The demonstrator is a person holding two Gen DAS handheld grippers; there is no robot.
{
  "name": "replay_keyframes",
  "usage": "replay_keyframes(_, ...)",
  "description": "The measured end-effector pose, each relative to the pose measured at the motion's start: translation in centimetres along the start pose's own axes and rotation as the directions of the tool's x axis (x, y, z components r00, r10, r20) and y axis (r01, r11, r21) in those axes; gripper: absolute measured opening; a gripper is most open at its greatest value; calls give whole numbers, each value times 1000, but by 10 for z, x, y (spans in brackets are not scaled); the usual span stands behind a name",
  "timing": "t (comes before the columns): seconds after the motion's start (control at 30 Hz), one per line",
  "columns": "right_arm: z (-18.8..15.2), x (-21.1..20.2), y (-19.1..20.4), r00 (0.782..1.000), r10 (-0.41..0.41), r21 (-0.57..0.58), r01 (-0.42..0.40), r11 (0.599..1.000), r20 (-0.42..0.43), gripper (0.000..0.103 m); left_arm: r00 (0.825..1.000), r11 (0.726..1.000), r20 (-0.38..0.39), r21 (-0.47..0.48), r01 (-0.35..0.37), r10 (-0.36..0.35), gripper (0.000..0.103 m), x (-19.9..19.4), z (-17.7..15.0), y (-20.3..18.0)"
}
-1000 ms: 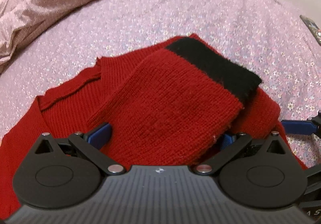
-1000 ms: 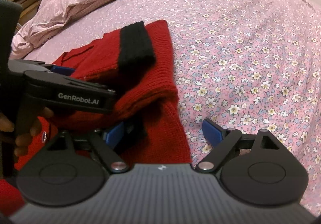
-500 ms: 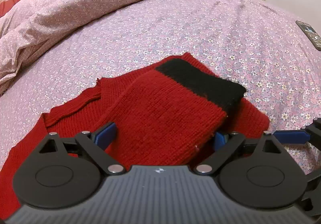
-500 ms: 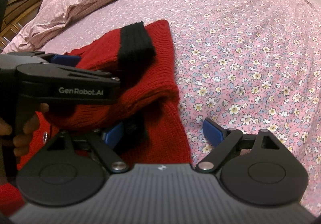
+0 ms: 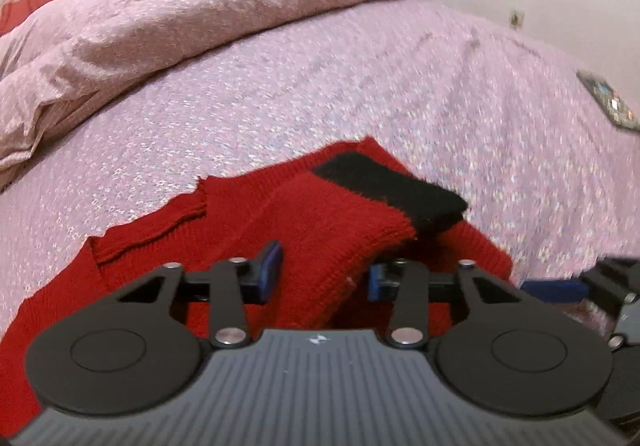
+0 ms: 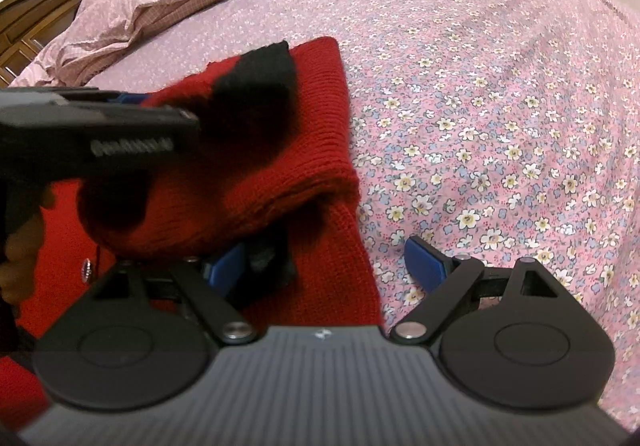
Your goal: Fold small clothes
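left gripper point(image 5: 322, 276): just closing, clamped on red sleeve point(image 5: 332, 230) | sleeve's long axis runs ahead to black cuff point(image 5: 384, 182), atop sweater point(image 6: 320, 118) | right gripper point(image 6: 324, 266): released, farther from the cuff

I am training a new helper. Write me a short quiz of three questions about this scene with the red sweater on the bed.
1. True or false: the right tool stands open.
2. What colour is the cuff of the red sweater?
3. In the left wrist view, what lies on the bedspread at far right? A remote control; B book; C cup.
Key: 1 true; 2 black; 3 A.
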State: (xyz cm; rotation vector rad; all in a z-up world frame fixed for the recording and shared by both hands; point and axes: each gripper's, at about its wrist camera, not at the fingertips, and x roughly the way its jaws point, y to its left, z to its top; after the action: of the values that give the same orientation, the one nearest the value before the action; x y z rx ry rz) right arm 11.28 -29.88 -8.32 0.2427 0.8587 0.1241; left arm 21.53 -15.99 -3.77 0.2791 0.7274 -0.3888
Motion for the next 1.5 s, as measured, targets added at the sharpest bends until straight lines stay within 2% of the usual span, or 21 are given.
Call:
replay_keyframes(0.17,0,0,0,1000,-4,-6,4,1000,-3,89,999,993,46,-114,-21,26,26,-20,7,25)
replay_keyframes(0.37,3,-1,5,1000,-23,-20,23,1000,-15,88,992,975,86,-208,-71,91,18,-46,4,61)
replay_keyframes(0.53,4,-9,12,1000,-27,-23,27,999,-6,86,984,947,96,-298,-118,153,16,-70,-10,95)
replay_keyframes(0.73,10,-25,27,998,-34,-68,37,997,45,86,972,909,89,-381,-167,216,16,-102,-44,132)
replay_keyframes(0.83,11,-31,36,998,-25,-83,30,996,62,86,968,886,57,-418,-200,246,16,-115,-71,148)
replay_keyframes(0.97,12,-33,48,997,-9,-108,17,994,71,86,970,869,-2,-444,-220,244,16,-119,-107,160)
replay_keyframes(1.07,13,-32,58,997,9,-120,0,993,76,86,974,856,-63,-468,-222,218,17,-115,-132,167)
replay_keyframes(1.2,13,-33,73,997,28,-158,-16,987,78,86,977,844,-101,-491,-214,188,20,-114,-158,166)
replay_keyframes(1.37,16,-34,82,994,57,-177,-41,983,90,86,971,847,-138,-476,-237,195,37,-121,-171,166)
replay_keyframes(1.5,15,-23,81,996,63,-169,-51,984,68,86,964,838,-155,-477,-265,217,47,-137,-183,170)
